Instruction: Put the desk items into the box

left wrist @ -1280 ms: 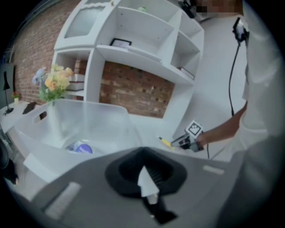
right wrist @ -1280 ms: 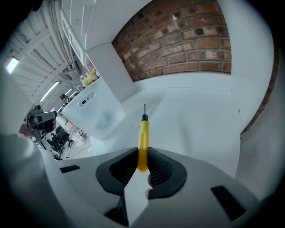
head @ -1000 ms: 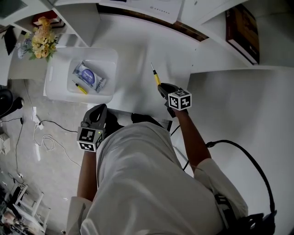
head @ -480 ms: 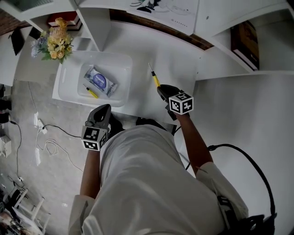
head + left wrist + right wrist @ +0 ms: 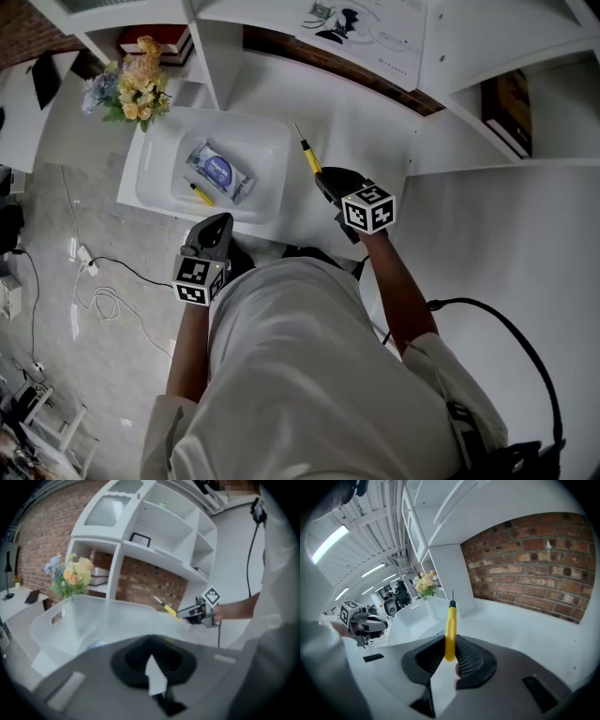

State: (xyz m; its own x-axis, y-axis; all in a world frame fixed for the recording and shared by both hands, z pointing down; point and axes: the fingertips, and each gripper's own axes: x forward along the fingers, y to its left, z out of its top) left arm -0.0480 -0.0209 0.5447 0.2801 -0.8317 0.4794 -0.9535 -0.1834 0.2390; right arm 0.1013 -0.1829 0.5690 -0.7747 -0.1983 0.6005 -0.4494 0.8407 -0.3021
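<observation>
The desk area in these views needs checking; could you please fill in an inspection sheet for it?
Surface: white desk; the box stands at its left end.
Job's things: translucent box holds a wipes packet and a small yellow pen-like item; yellow screwdriver not yet in the box.
Clutter: flowers beyond the box's far corner.
Grippers: right gripper shut on the screwdriver, over the desk right of the box; left gripper shut, empty, at the box's near side.
Cables: black cable by the right arm; white cables on the floor.
Surroundings: white shelves, books, brick wall.
</observation>
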